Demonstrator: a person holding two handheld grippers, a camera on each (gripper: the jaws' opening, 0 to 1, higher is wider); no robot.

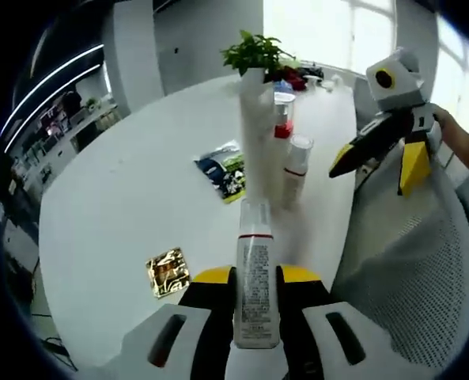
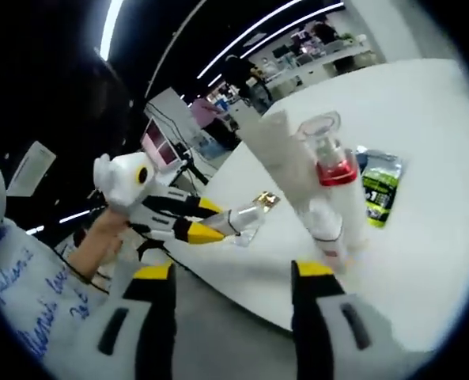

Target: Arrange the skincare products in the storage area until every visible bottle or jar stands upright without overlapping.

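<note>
My left gripper is shut on a white bottle with a printed label, held level above the near table edge. Ahead, a tall white tube, a clear-capped bottle with a red collar and a small white bottle with a red band stand upright close together. My right gripper is open with nothing between its jaws, off the table edge beside that group. From there I see the tube, the red-collared bottle, the small bottle, and the left gripper gripping its bottle.
On the round white table lie a blue-green sachet and a gold sachet. A potted plant stands at the far side. A grey mesh chair sits at the right. The right gripper hangs above it.
</note>
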